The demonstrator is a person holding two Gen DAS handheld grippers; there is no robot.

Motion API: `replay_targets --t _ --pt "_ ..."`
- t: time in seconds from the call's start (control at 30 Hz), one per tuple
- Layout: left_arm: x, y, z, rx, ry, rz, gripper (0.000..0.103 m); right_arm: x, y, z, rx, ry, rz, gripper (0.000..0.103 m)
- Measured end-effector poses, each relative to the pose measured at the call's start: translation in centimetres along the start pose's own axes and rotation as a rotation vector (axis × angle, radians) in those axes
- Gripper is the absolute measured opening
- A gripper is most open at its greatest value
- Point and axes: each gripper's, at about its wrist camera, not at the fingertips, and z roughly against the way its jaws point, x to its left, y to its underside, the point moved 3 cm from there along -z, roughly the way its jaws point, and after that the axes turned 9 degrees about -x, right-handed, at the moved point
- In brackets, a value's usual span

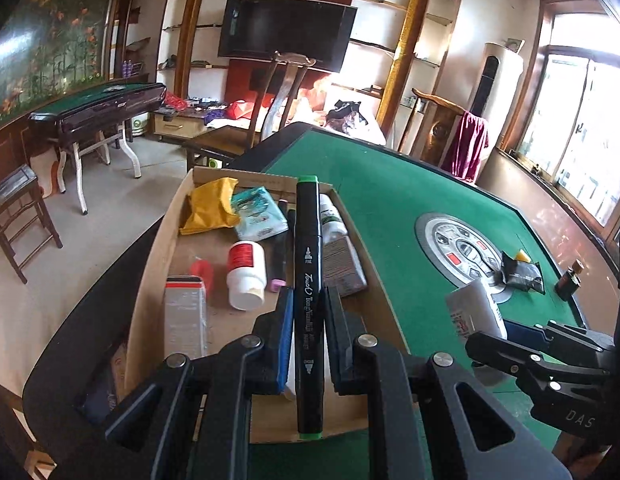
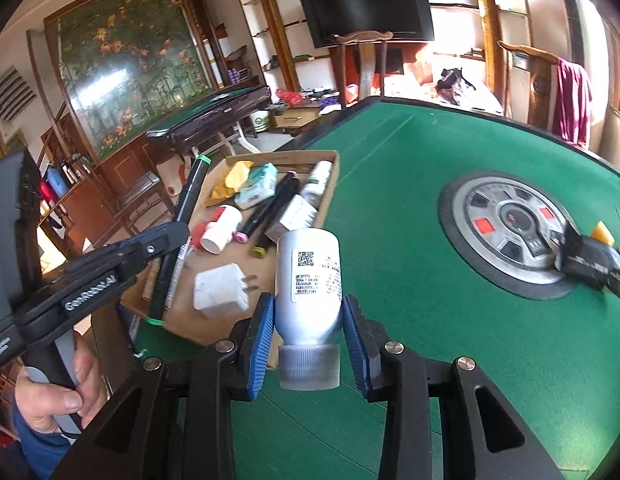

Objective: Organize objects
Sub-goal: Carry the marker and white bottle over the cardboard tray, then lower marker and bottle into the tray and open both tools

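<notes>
The left gripper (image 1: pixel 308 340) has its fingers clamped on a green-capped marker (image 1: pixel 308 300), held above the near end of the cardboard box (image 1: pixel 150 256) at the worktop's (image 1: pixel 389 208) left edge. The right gripper (image 2: pixel 308 340) clamps a silver bottle (image 2: pixel 308 284) over the green felt. Lower each into bare box floor, clear of the white charger (image 2: pixel 222 286) and the markers beyond it.

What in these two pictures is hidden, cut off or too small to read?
- Left wrist view: the cardboard box near end is hidden behind the left gripper, shut on the marker.
- Right wrist view: the silver bottle label print is too small to read; the right gripper holds it.
- Right wrist view: the black packet text is blurred.
</notes>
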Motion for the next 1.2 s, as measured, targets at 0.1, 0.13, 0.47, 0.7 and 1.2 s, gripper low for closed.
replay_targets --t 0.1,0.13,0.47,0.7,1.2 --pt "1.4 0.3 -0.6 0.017 -0.022 0.018 0.014 2.0 -0.6 -1.5 0.011 -0.018 0.037 0.038" --pt "1.8 0.5 -0.8 0.022 -0.029 0.023 0.014 2.6 -0.8 -2.2 0.018 -0.021 0.048 0.038" --pt "2.9 1.7 -2.5 0.072 -0.045 0.034 0.014 4.6 -0.1 -8.0 0.100 0.008 0.087 0.038" --pt "2.9 2.3 -2.9 0.088 -0.047 0.029 0.014 4.1 0.4 -9.7 0.128 0.040 0.094 0.038" --pt "2.4 1.4 -1.6 0.058 -0.063 0.029 0.043 3.5 -0.4 -7.4 0.047 0.016 0.067 0.050"
